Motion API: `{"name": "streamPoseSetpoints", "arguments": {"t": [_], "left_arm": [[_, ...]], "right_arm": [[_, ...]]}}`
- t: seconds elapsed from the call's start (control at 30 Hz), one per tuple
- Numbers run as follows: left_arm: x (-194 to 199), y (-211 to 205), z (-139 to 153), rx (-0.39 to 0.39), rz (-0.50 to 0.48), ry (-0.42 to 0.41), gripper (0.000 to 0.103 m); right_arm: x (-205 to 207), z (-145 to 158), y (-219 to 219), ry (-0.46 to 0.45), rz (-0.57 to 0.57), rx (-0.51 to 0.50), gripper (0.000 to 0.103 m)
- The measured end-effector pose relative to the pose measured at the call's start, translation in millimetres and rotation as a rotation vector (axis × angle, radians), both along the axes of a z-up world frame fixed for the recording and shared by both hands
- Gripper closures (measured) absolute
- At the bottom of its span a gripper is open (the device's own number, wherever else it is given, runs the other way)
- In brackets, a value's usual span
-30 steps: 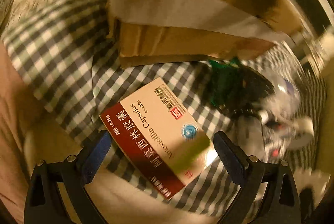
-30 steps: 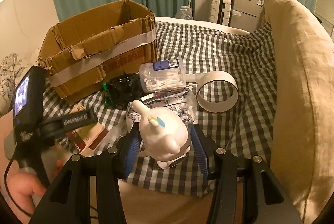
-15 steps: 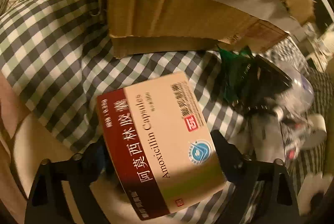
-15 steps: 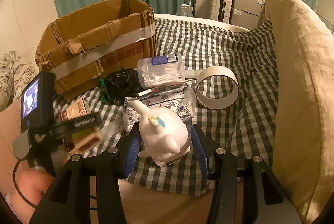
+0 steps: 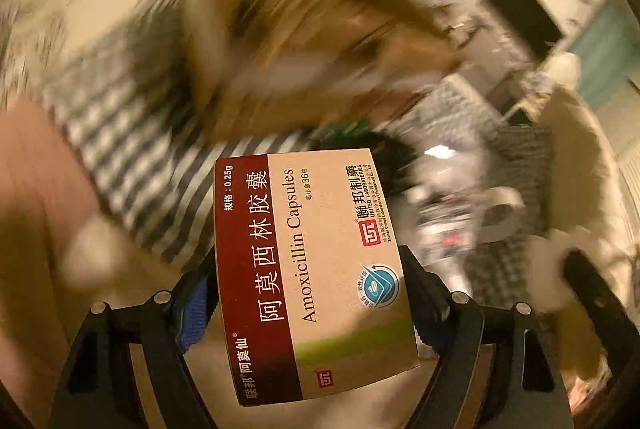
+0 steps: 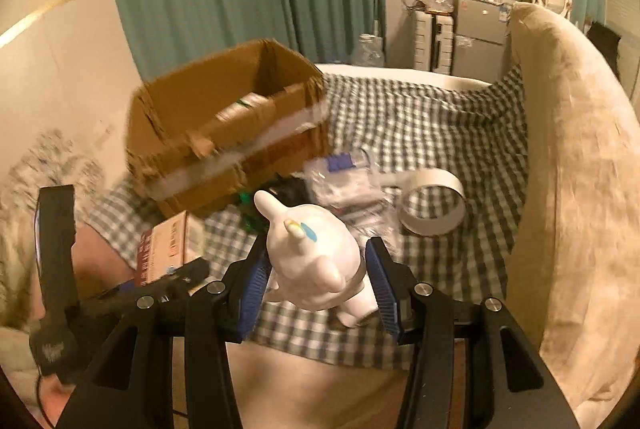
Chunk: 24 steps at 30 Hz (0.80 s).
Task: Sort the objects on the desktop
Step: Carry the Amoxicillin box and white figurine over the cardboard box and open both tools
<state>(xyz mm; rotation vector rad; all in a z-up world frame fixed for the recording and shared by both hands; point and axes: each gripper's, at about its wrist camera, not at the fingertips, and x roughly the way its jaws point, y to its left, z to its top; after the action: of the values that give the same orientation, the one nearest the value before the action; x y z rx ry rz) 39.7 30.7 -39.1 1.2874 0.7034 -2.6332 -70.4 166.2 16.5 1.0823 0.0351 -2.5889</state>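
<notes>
A tan and dark-red box of Amoxicillin capsules (image 5: 304,229) sits between the blue pads of my left gripper (image 5: 308,269), lifted off the checked cloth; the jaws are closing on its two sides. It shows again in the right wrist view as the capsule box (image 6: 164,249), left of the right gripper. My right gripper (image 6: 316,253) is shut on a white unicorn figurine (image 6: 320,273), held just above the cloth. The open cardboard box (image 6: 224,133) with a white tape band stands behind both, holding some small item; it is blurred in the left view as the cardboard box (image 5: 288,41).
On the checked cloth (image 6: 440,117) lie a clear tub of cotton swabs (image 6: 344,177), a white tape ring (image 6: 434,205), a black and green object (image 6: 280,193) and some plastic packets. A beige cushion (image 6: 572,169) walls the right side. Green curtains hang behind.
The left gripper closed in on the capsule box and raised it off the cloth, swinging up toward the cardboard box. The right gripper rose a little with the figurine.
</notes>
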Motion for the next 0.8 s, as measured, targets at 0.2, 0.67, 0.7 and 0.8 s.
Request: {"name": "streamPoseSetpoints", "arguments": {"t": [0.2, 0.67, 0.7, 0.8], "left_arm": [[-12.1, 7.6, 70.3, -0.197, -0.071, 0.241, 0.020], [-105.1, -79.5, 93.9, -0.375, -0.030, 0.260, 0.020], [-112.5, -86.4, 91.5, -0.376, -0.030, 0.261, 0.020], [-138.4, -96.8, 83.9, -0.379, -0.058, 0.257, 0.020]], "right_arm": [[-16.8, 36.2, -2.9, 0.036, 0.032, -0.097, 0.055], [-120.8, 48.0, -85.2, 0.048, 0.213, -0.262, 0.055], [-132.3, 43.8, -92.3, 0.029, 0.219, -0.275, 0.055], [-161.6, 30.5, -109.6, -0.018, 0.222, -0.287, 0.055]]}}
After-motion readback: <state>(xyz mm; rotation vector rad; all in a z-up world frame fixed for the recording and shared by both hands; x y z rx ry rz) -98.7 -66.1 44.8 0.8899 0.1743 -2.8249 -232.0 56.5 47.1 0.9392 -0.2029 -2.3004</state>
